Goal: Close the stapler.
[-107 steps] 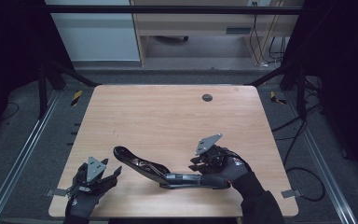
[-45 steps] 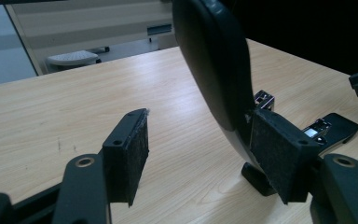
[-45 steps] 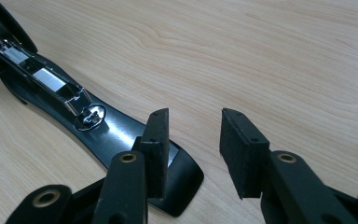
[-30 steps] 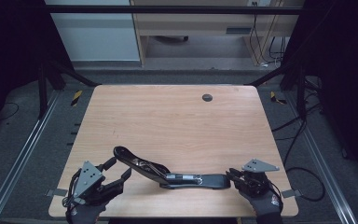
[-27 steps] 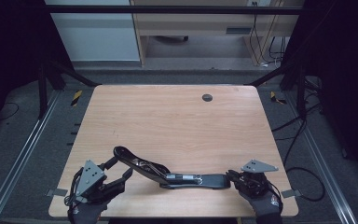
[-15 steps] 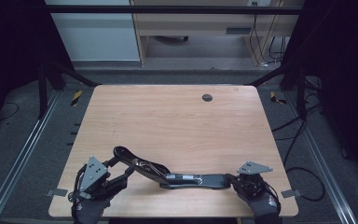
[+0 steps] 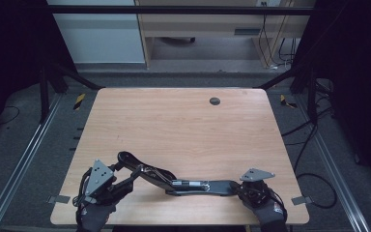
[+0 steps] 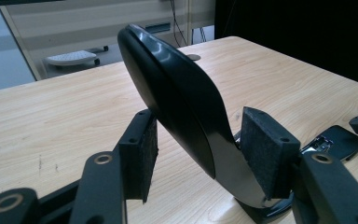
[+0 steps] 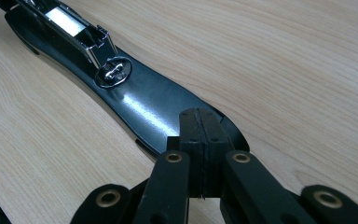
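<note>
The stapler (image 7: 193,183) is a long, glossy black one, folded wide open. It lies near the front edge of the table (image 7: 183,125), running left to right between the two hands. It looks rigid and fairly heavy for its size, a hard shell over metal parts. The polished skin will probably be slippery under the pads, and the hinge will likely let one half swing if only the other is held. Taking hold across the narrow sides of an arm, close to the hinge, seems better than gripping the broad shiny faces.

In the left gripper view its curved upper arm (image 8: 177,102) rises off the table like a smooth, tapering blade. In the right gripper view the flat half (image 9: 144,102) shows a bright metal staple channel and a small round steel plate set into the black.

The left hand-held gripper (image 7: 125,178) has its jaws either side of the raised arm. They have just been closing on it, though the pads (image 8: 265,149) do not clearly press it yet. The right hand-held gripper (image 9: 199,130) has its pads pressed flat together at the rounded tip of the flat half. Whether they nip its thin rim is hard to say from this angle.
</note>
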The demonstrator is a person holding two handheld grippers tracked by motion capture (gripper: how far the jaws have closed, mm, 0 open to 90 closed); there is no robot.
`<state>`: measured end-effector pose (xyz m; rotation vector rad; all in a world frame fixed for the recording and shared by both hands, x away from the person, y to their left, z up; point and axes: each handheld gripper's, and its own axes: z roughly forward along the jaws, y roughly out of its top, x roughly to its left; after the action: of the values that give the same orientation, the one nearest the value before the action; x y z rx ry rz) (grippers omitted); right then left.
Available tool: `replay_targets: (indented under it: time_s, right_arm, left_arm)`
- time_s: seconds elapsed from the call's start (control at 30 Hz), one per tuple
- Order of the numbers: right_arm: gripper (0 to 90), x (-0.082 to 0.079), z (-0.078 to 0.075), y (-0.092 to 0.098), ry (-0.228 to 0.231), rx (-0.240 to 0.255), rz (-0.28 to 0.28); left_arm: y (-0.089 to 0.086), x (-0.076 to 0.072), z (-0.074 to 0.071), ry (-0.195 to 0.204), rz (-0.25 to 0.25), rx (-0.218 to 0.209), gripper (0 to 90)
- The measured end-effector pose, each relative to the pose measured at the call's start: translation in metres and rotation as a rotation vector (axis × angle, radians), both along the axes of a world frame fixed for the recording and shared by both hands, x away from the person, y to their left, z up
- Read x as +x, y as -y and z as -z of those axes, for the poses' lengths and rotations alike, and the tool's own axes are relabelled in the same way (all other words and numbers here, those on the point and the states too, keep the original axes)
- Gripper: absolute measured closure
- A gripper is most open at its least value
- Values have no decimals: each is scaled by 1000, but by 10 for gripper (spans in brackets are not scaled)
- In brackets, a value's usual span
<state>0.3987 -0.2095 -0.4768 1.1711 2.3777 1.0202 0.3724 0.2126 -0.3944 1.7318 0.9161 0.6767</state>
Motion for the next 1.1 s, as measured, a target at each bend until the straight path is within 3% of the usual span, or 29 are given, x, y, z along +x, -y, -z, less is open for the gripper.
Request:
replay_targets:
  time_s: [0.43, 1.1]
  right_arm:
    - [900, 3, 6, -3, -22, -7, -10]
    - [899, 4, 9, 0, -24, 25, -21]
  left_arm:
    - [1, 4, -3, -3, -16, -17, 493]
    - [5, 4, -9, -18, -8, -25, 517]
